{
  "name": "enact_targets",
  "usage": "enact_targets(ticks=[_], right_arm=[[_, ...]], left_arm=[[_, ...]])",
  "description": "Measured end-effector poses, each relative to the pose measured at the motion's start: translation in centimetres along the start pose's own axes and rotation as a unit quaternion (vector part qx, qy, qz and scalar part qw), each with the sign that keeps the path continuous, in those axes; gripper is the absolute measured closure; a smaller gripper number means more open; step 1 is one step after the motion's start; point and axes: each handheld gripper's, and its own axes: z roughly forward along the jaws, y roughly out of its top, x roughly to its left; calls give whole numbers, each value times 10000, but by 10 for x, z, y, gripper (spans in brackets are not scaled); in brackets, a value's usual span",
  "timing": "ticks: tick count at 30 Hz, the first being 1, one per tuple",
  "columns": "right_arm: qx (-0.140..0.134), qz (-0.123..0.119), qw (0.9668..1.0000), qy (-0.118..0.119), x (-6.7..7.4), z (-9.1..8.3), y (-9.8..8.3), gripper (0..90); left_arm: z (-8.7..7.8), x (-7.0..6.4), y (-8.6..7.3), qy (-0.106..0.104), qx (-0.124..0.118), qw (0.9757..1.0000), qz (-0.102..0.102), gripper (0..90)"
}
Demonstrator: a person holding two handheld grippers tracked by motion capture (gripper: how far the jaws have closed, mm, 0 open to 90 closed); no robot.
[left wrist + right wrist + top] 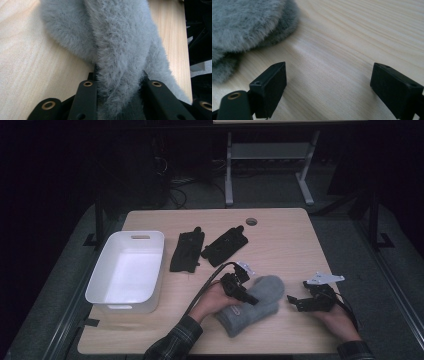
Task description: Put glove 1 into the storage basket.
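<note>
Left gripper pinching a fluffy grey mitten, right one just sitting there wide open

So the left gripper [248, 296] has its jaws clamped on a fold of the grey mitten [260, 302], and in the left gripper view the fur [120, 50] bunches up right between the two black jaws. The mitten lies on the wooden table [285, 240] near the front edge, between the two hands. The right gripper [294, 302] rests just beside the mitten's rounded tip, jaws spread apart with nothing but bare wood between them, not touching the mitten [242, 22]. Further back there are two black gloves [187, 251] lying side by side, and a white tub [150, 270] sits at the left side of the table, well apart from the mitten.
</note>
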Motion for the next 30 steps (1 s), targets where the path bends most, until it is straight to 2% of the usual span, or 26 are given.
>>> enact_targets(ticks=[4, 12, 19, 30], right_arm=[[-1, -1, 10000, 1, 0, 0, 0, 133], [8, 26, 10000, 10, 0, 0, 0, 133], [10, 23, 10000, 8, 0, 0, 0, 133], [11, 21, 10000, 7, 0, 0, 0, 133]], left_arm=[[-6, -6, 2, 126, -31, 9999, 73, 730], [-25, -11, 4, 299, -90, 9995, -18, 730], [-55, -10, 4, 542, -235, 9982, -38, 728], [-102, -6, -4, 862, -447, 9949, -265, 727]])
